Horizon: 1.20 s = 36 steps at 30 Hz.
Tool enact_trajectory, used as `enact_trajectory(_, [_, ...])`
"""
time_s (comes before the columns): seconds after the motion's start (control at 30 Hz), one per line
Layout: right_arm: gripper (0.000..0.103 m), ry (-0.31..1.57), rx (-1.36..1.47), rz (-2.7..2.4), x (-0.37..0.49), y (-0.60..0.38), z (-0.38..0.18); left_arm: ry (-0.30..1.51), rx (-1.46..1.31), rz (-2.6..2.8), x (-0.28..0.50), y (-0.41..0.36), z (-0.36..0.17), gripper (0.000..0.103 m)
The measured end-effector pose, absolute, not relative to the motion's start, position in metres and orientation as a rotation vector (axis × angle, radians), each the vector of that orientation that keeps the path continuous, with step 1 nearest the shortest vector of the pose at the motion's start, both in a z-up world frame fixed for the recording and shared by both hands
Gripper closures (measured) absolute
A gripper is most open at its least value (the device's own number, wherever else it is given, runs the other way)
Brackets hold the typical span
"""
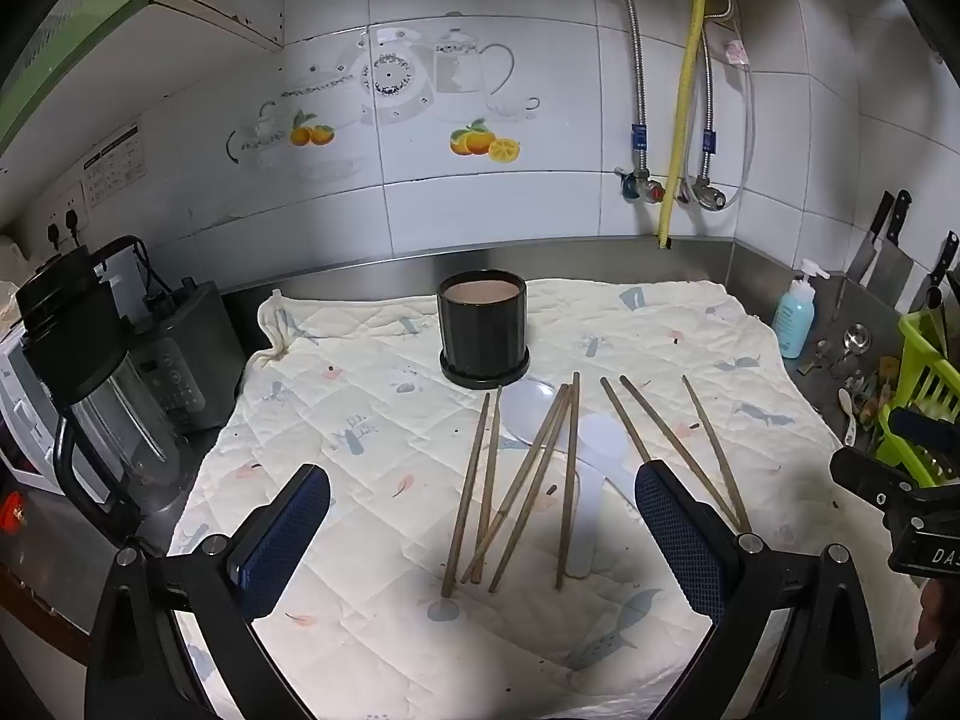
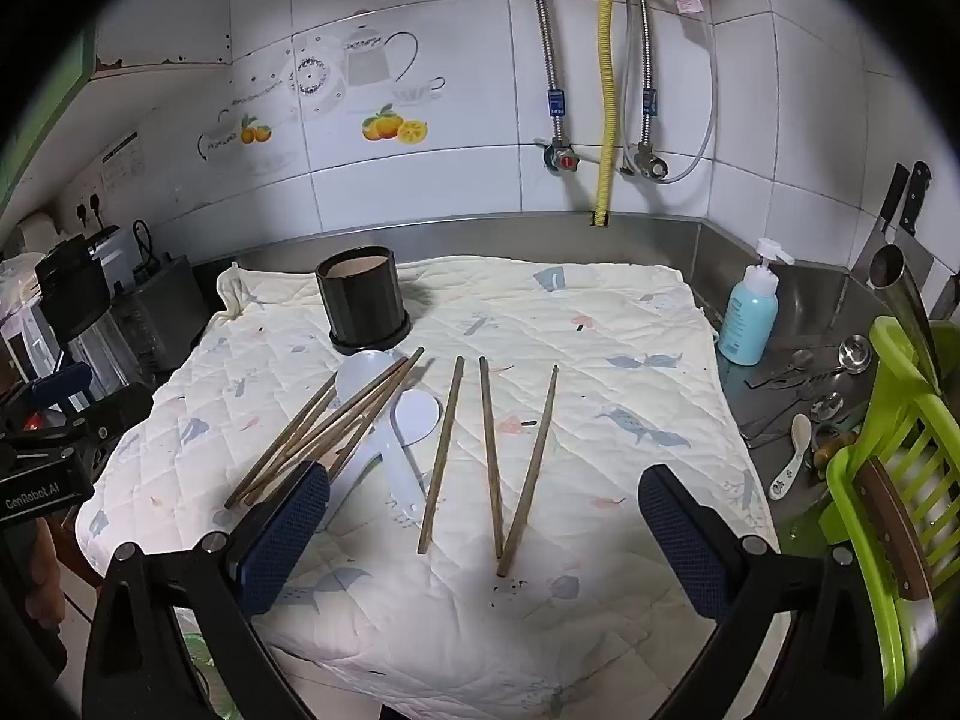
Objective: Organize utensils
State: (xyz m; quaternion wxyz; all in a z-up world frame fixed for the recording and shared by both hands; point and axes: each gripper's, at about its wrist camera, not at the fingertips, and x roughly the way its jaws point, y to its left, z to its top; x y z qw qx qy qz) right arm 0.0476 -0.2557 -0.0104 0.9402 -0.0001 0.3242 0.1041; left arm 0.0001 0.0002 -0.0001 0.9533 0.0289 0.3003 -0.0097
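Several brown wooden chopsticks [image 1: 528, 480] lie spread on a quilted cream cloth [image 1: 372, 420], over two white plastic spoons [image 1: 591, 480]. A black cylindrical holder [image 1: 483, 327] stands upright behind them. My left gripper [image 1: 480, 534] is open and empty, hovering above the near ends of the chopsticks. In the right wrist view, three separate chopsticks [image 2: 489, 456] lie ahead, a crossed bundle [image 2: 327, 426] and the spoons [image 2: 402, 438] to the left, the holder [image 2: 363, 300] behind. My right gripper [image 2: 483, 534] is open and empty above the near ends.
A blender [image 1: 90, 372] and appliances stand left of the cloth. A blue soap bottle [image 2: 747, 315], metal ladles [image 2: 852, 354], a ceramic spoon [image 2: 792, 450] and a green dish rack [image 2: 888, 468] sit at the right. Knives [image 2: 900, 210] hang on the tiled wall.
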Motion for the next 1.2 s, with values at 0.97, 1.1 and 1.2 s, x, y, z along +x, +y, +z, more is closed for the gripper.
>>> enact_trajectory(0.97, [0.000,0.666,0.002,0.220,0.049,-0.246,-0.012,0.612,0.086,-0.037,0.002,-0.004,-0.002,0.000])
enact_trajectory(1.1, [0.000,0.665,0.002,0.221,0.048,-0.246,-0.013,0.612,0.080,-0.049,0.002,-0.005,-0.003,0.000])
enact_trajectory(1.2, [0.000,0.664,-0.001,0.220,0.049,-0.245,-0.013,0.615,0.078,-0.048,0.004,-0.004,-0.003,0.000])
